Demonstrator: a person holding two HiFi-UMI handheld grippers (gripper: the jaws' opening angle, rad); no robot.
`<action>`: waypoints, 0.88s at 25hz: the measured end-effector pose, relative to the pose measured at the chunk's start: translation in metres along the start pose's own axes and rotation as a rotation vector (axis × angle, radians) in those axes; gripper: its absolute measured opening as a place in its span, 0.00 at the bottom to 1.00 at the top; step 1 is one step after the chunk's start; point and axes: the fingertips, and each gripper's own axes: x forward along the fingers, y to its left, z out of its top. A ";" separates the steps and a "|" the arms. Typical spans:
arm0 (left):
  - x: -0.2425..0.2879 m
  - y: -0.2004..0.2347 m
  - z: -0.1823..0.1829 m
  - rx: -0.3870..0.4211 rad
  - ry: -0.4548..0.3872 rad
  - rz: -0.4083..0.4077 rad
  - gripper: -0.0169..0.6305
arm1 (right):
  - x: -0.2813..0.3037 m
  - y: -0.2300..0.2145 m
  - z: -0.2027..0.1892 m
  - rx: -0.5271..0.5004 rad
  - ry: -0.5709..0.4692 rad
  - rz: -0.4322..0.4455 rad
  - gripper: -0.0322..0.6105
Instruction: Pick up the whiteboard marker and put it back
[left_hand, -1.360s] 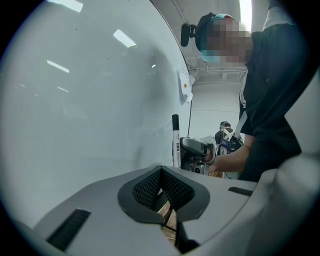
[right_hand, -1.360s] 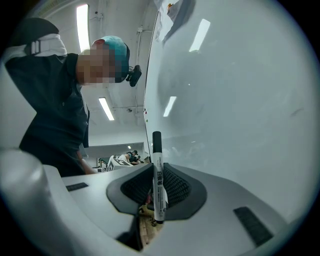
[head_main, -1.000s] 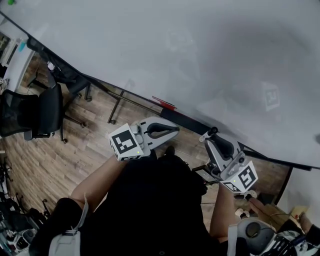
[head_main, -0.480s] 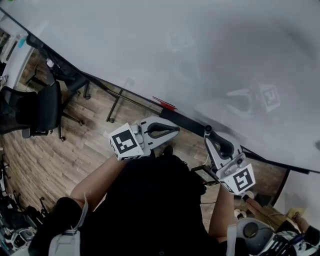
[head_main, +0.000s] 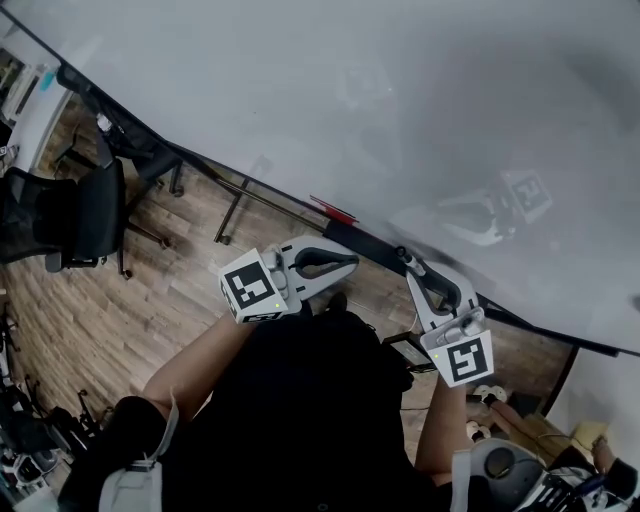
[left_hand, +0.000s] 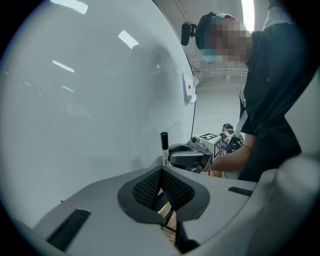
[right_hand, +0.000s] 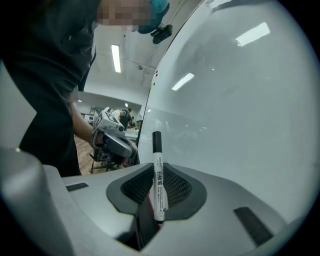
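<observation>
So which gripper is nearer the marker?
Right. The right gripper is clamped on the whiteboard marker; the left gripper, shut and empty, sits apart to its left.

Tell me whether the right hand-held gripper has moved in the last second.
Yes. The right hand-held gripper, shut on the whiteboard marker, has slid left along the whiteboard's lower edge, nearer the red object resting there.

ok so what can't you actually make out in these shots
whiteboard marker: lower end sunk between the jaws of the right hand-held gripper, right gripper view.
red item on the ledge: too small to identify, head view.
ledge stretch behind that hand-held gripper: hidden, head view.
</observation>
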 end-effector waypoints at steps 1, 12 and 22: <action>-0.001 0.000 -0.001 -0.001 0.001 0.001 0.04 | 0.002 0.002 -0.003 -0.022 0.014 -0.002 0.16; -0.010 -0.001 -0.018 -0.018 0.016 0.018 0.04 | 0.020 0.013 -0.063 -0.274 0.282 0.064 0.16; -0.018 0.007 -0.022 -0.030 0.019 0.053 0.04 | 0.033 0.011 -0.098 -0.253 0.355 0.074 0.16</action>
